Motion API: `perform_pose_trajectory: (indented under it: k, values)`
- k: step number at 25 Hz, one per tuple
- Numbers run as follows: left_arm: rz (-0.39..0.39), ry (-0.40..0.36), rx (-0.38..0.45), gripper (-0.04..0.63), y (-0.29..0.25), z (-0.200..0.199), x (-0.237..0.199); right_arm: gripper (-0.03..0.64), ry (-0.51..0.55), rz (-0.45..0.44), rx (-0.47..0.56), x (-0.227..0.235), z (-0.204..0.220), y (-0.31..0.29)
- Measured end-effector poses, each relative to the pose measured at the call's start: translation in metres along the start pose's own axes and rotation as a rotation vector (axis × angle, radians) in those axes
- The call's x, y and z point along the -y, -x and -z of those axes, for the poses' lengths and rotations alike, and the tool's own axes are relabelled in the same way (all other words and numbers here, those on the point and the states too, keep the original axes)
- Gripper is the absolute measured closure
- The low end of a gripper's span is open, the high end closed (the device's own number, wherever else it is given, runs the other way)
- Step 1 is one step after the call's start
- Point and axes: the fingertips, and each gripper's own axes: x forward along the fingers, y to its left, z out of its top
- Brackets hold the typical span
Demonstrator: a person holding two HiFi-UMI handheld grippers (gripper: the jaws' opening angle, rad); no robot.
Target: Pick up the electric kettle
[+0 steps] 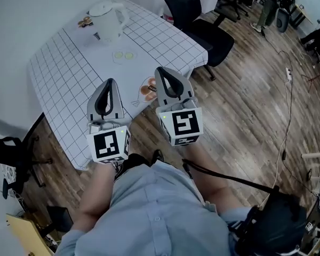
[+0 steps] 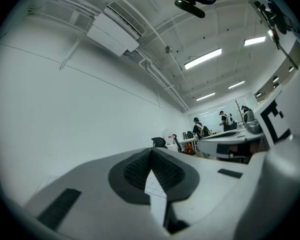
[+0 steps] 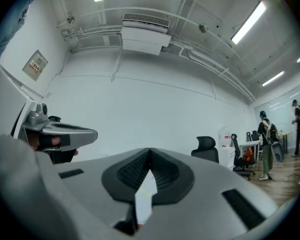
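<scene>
The white electric kettle stands upright at the far end of the table, which wears a white cloth with a black grid. Both grippers hover side by side over the table's near edge, pointing level toward it and well short of the kettle. My left gripper is shut with nothing in it; in the left gripper view its jaws meet at the tips. My right gripper is likewise shut and empty, its jaws closed together. Neither gripper view shows the kettle.
Two pale discs lie mid-table and a small brown item sits near the right gripper. A black office chair stands by the table's far right corner. A cable runs across the wood floor. People stand far off.
</scene>
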Motion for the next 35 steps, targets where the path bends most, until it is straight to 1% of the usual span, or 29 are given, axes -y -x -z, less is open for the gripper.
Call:
perform_pose_trajectory:
  k: [5,9,20,25,29,35]
  values:
    - [-0.058,-0.003,0.0,0.595,-0.03,0.006,-0.02,0.615,0.004,-0.043,0.018,0.009,-0.001,-0.04]
    - [-0.079,-0.001,0.001,0.595,-0.061,0.017,-0.034,0.615,0.005,-0.057,0.01,0.018,0.011,-0.072]
    - [-0.076,0.02,-0.035,0.595,-0.166,0.054,-0.071,0.615,0.003,-0.07,-0.035,0.05,0.037,-0.189]
    - [-0.095,0.052,-0.054,0.595,-0.211,0.076,-0.095,0.615,0.011,-0.073,-0.06,0.063,0.048,-0.245]
    - [-0.109,0.062,-0.053,0.595,-0.232,0.08,-0.11,0.615,0.012,-0.086,-0.068,0.067,0.05,-0.277]
    - [-0.115,0.055,-0.05,0.595,-0.254,0.083,-0.124,0.615,0.031,-0.088,-0.04,0.073,0.038,-0.312]
